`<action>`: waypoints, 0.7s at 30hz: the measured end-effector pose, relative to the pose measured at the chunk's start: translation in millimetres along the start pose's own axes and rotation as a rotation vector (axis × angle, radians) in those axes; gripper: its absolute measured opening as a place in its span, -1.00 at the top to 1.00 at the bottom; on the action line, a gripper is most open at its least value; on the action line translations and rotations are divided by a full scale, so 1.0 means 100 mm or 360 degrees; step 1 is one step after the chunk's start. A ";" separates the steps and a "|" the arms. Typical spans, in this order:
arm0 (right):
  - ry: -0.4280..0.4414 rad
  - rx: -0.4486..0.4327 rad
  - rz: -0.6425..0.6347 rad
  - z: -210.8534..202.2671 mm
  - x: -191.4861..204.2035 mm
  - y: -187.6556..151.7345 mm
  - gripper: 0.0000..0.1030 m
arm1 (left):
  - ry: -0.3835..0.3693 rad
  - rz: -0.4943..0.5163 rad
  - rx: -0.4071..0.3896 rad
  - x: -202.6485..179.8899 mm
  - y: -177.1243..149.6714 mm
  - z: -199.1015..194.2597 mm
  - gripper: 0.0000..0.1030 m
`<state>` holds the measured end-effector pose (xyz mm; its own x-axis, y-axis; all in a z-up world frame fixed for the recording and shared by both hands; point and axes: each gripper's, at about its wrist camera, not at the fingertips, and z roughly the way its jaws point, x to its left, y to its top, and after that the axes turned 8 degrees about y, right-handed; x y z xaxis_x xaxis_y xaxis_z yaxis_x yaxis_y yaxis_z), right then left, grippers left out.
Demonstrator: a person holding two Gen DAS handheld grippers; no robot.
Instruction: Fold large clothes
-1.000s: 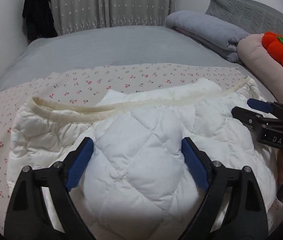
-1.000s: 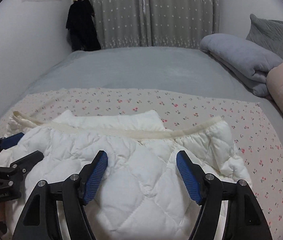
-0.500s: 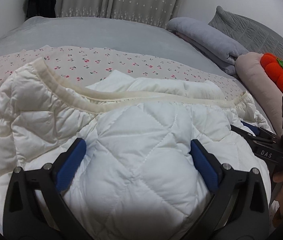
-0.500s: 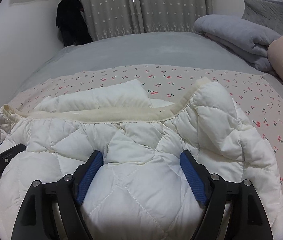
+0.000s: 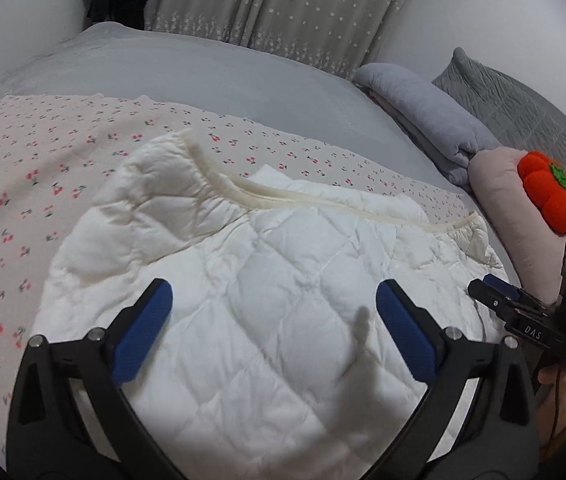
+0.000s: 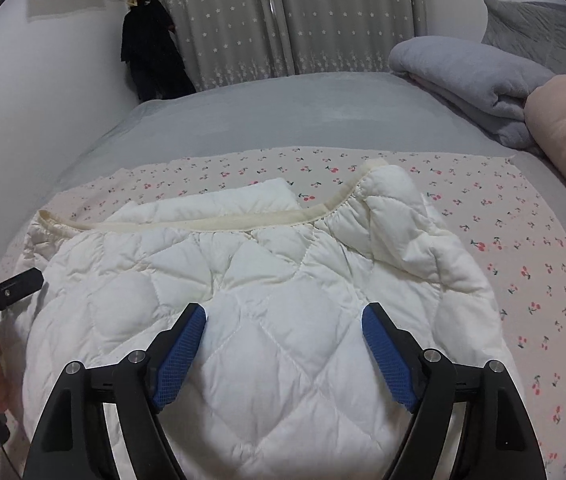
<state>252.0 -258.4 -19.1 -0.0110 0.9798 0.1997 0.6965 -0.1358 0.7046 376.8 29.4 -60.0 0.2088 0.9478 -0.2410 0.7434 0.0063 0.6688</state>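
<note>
Closest to me, the left gripper stands with its blue pads spread wide, nothing pinched between them; the white quilted jacket lies just under and beyond its fingers. Beside it the right gripper is also spread, a little less wide, its pads clear of the cloth, and the jacket bulges up in the gap between them without being squeezed. In the left wrist view the right gripper pokes in from the right edge, held in a hand; in the right wrist view a black finger of the left gripper comes in from the left edge.

The jacket lies folded over on itself in a puffy heap, its cream-trimmed hem running across the far side. One padded part is turned back onto the body at the right. Under it spreads a cherry-print sheet, which lies on the grey bed cover.

Further off, toward the head of the bed, a folded grey blanket rests beside a pink pillow, with an orange pumpkin-shaped cushion sitting on that pillow. Behind them stands a grey quilted cushion. At the back hang grey starred curtains, and a dark garment hangs on the wall to their left.
</note>
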 end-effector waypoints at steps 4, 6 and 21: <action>-0.0032 -0.0054 -0.0081 -0.31 0.18 -0.11 -0.60 | 0.0102 -0.0120 0.0000 0.17 -0.26 -0.39 -0.98; -0.0035 -0.0059 -0.0107 -0.39 0.28 -0.18 -0.60 | 0.0140 -0.0176 0.0034 0.25 -0.40 -0.52 -0.98; -0.0041 0.0072 -0.0331 -0.19 0.59 -0.42 -0.60 | -0.0132 -0.0839 0.0407 0.65 -1.21 -0.42 -0.98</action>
<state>209.0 -197.8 -24.1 -0.1400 0.9895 0.0352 0.7125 0.0760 0.6975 273.6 104.0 -126.8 -0.1891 0.8097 -0.5556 0.8878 0.3827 0.2555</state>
